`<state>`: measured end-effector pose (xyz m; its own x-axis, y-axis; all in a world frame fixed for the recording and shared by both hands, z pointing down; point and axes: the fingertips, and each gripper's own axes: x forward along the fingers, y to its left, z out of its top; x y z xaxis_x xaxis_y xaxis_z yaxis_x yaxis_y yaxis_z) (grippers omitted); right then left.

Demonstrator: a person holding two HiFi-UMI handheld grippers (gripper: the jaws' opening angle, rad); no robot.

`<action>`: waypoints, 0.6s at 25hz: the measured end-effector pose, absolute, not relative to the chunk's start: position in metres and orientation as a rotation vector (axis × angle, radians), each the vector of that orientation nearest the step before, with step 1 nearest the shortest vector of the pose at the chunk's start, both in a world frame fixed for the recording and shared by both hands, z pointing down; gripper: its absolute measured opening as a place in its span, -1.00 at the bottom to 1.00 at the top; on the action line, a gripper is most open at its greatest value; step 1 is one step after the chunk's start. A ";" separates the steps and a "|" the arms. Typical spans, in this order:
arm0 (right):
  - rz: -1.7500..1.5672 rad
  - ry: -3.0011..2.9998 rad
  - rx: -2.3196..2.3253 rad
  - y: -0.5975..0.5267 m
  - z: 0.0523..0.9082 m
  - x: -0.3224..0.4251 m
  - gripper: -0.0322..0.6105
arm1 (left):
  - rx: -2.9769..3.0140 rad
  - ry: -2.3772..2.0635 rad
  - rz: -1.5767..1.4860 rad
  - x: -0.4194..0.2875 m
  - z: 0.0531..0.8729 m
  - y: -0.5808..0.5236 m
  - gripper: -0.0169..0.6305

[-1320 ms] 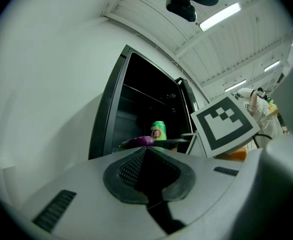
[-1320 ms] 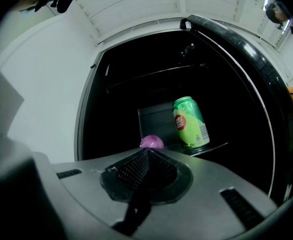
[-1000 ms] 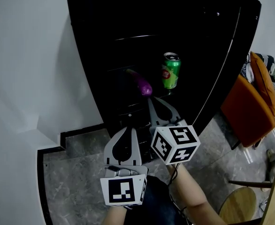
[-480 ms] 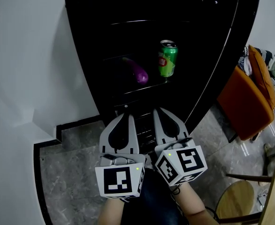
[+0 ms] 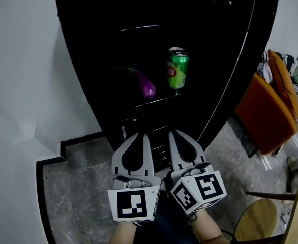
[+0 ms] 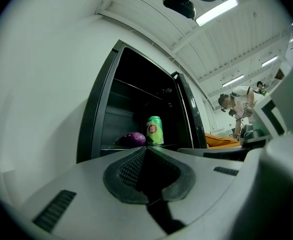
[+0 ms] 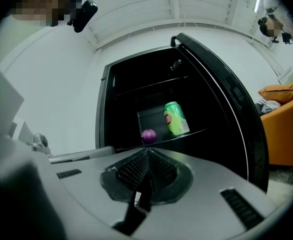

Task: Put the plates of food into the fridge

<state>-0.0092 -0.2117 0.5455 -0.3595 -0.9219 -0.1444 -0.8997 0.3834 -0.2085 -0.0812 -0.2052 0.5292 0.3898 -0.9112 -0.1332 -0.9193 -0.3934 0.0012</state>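
The black fridge (image 5: 113,50) stands open in front of me, its door (image 5: 240,60) swung to the right. On a middle shelf sit a green can (image 5: 177,68) and a purple eggplant (image 5: 143,84); both also show in the left gripper view as the can (image 6: 154,131) and eggplant (image 6: 133,139), and in the right gripper view as the can (image 7: 176,118) and eggplant (image 7: 148,135). No plate of food is in view. My left gripper (image 5: 139,136) and right gripper (image 5: 178,133) are side by side below the fridge, both shut and empty.
An orange armchair (image 5: 268,111) stands to the right of the fridge door. A round wooden stool (image 5: 258,220) is at the lower right. White wall (image 5: 22,85) borders the fridge on the left, with grey marble floor (image 5: 78,197) below. A person (image 6: 239,109) stands far off.
Both grippers have drawn back toward me and now sit level with each other; the right one dropped lower. The fridge shelf items have shifted up and left in the head view.
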 end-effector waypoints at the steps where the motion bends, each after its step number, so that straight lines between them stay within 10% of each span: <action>1: -0.139 2.406 -1.613 -0.213 0.546 -0.009 -0.86 | -2.561 1.688 0.168 -0.080 0.530 -0.206 -0.92; 15: -0.307 2.367 -1.647 -0.224 0.451 0.024 -0.86 | -2.693 1.592 0.035 -0.037 0.438 -0.222 -0.92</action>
<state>0.0237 -0.2241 0.4512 -0.3351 -0.9391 -0.0768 -0.8885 0.3420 -0.3059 -0.0367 -0.2224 0.4378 0.4818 -0.8759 -0.0261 -0.8762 -0.4820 0.0000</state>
